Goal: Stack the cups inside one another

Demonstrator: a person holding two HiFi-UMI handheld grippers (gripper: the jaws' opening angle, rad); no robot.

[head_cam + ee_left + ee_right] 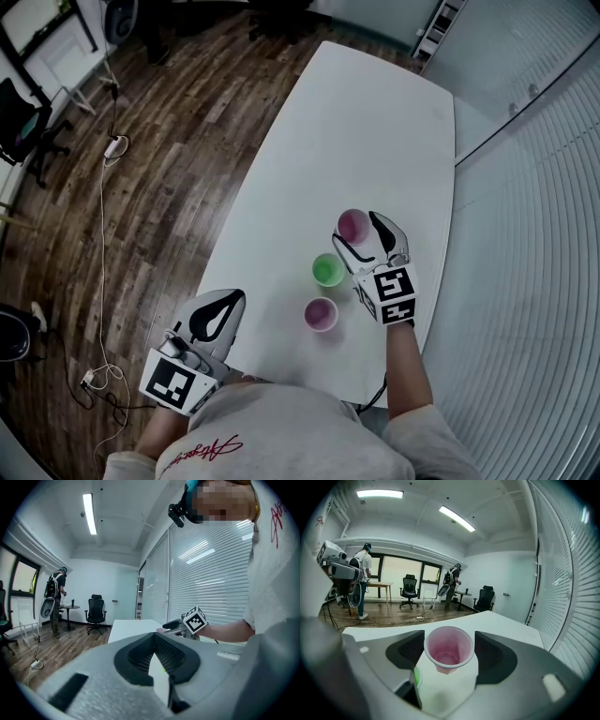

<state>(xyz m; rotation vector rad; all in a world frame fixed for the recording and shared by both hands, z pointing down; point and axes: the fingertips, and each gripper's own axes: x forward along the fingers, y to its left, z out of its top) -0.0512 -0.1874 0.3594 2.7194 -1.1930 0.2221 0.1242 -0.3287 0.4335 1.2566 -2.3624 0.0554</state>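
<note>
- We see the right claw (449,641) holding a pink cup (448,654) at its rim, jaws wide around it, centre frame in the right gripper view and seemingly just off the table (356,122).
- We judge the cup light, thin-walled and easily crushed, so a gentle grip just under the rim suits it.
- The green cup (327,270) and second pink cup (321,314) stand lower left of the claw in the head view.
- The left claw (217,314) sits closed and empty at lower left.

The far pink cup (352,226), near pink cup (321,314) and green cup (327,270) look like thin plastic. The desk (356,122) is smooth, matt white. The floor (169,159) is wood.
</note>
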